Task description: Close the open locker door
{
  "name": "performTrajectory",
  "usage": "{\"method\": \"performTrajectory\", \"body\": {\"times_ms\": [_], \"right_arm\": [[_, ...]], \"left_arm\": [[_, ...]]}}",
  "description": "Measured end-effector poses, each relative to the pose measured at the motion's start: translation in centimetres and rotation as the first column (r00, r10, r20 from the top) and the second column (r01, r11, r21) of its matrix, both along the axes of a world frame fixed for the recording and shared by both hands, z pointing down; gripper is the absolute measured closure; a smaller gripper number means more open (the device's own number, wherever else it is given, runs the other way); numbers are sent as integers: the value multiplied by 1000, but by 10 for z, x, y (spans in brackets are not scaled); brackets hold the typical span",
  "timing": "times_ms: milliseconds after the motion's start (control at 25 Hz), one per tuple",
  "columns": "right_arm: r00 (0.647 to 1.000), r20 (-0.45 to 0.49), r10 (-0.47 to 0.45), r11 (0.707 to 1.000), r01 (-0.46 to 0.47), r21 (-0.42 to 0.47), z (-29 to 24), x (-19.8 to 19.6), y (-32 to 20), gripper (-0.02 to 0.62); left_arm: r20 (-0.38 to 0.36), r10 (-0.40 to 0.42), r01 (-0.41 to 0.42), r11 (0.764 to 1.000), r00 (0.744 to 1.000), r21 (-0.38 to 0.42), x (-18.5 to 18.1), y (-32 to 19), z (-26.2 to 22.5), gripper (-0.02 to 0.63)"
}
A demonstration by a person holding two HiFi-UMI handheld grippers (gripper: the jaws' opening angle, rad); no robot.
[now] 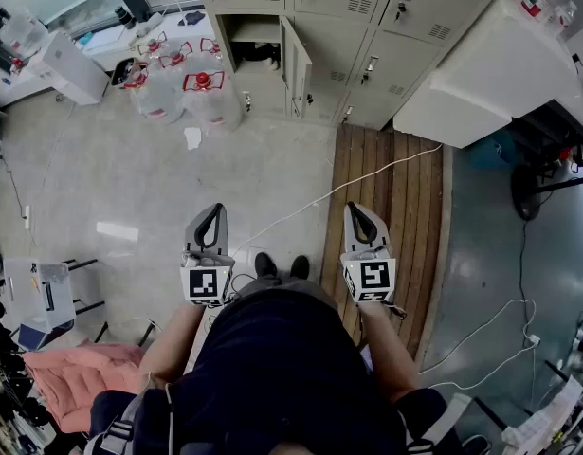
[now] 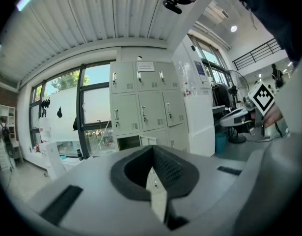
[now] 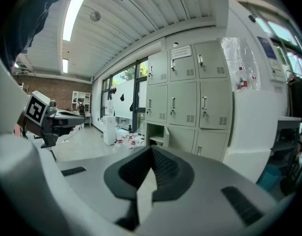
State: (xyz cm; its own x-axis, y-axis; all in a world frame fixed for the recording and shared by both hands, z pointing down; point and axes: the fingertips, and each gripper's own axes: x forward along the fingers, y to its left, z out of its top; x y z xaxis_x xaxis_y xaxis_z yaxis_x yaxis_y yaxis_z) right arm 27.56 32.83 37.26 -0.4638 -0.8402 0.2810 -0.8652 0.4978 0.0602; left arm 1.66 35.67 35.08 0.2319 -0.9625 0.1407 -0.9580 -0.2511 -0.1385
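While well back from lockers (image 1: 367,27), facing door (image 1: 297,64) ajar in the left column, long axis upright, swung out toward the room. Holding left claw (image 1: 215,209) and right claw (image 1: 354,209) forward, side by side, tipped slightly down, both clenched on nothing.

1. Head view: looks steeply down from above the person's torso (image 1: 282,368), over the left gripper (image 1: 213,218) and right gripper (image 1: 355,214), toward the lockers (image 1: 367,27) far off at the top edge.
2. Left gripper view: sits low behind its own jaws, faces almost level at those lockers, well apart; catches the right gripper at the right edge.
3. Right gripper view: mirrors that, with the left gripper at the left edge.
4. All three: share the open locker door (image 1: 296,64).
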Motion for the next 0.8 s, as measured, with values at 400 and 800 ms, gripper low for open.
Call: {"method": "performTrajectory", "body": {"times_ms": [400, 800], "right_arm": [[1000, -2, -3, 1000, 3, -2, 2, -2, -5, 603], [1000, 2, -18, 1000, 18, 6, 2, -7, -9, 600]], "left_arm": [[24, 10, -10, 1000, 1000, -22, -2, -1, 9, 603], [19, 7, -7, 1000, 1000, -12, -7, -3, 8, 603]]}}
